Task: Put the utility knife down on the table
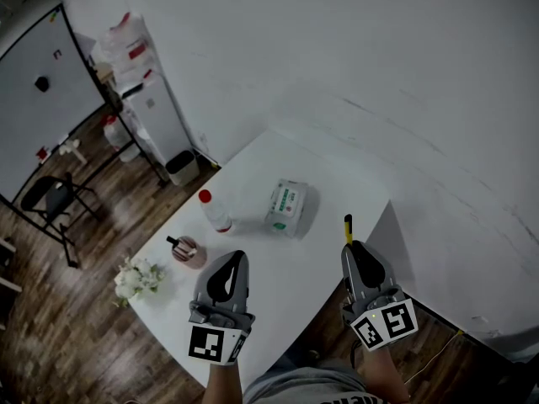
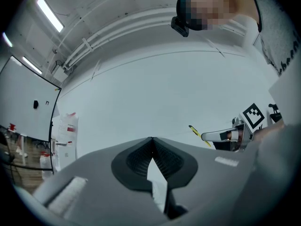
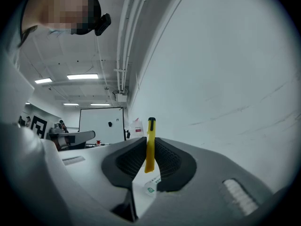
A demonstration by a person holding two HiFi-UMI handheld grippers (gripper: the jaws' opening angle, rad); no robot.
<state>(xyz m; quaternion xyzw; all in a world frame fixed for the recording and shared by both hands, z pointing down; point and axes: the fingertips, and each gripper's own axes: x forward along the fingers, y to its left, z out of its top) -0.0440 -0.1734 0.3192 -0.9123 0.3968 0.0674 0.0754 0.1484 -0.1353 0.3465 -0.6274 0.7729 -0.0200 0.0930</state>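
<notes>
A yellow utility knife (image 1: 348, 227) with a black tip stands upright in my right gripper (image 1: 354, 249), which is shut on its lower part. The gripper hovers over the table's right edge. In the right gripper view the knife (image 3: 150, 131) is pinched between the dark ribbed pads (image 3: 167, 157) and pokes up past them. My left gripper (image 1: 230, 261) is shut with nothing in it, held above the near side of the white table (image 1: 278, 276). In the left gripper view its jaws (image 2: 151, 145) meet in a closed seam, and the knife (image 2: 196, 133) shows small at the right.
On the table lie a tissue pack (image 1: 286, 206), a clear bottle with a red cap (image 1: 216, 212), a small pink jar (image 1: 186, 250) and white flowers (image 1: 137, 279). A whiteboard (image 1: 42, 91), a chair (image 1: 52, 197) and a white cabinet (image 1: 147, 99) stand at the left over wooden floor.
</notes>
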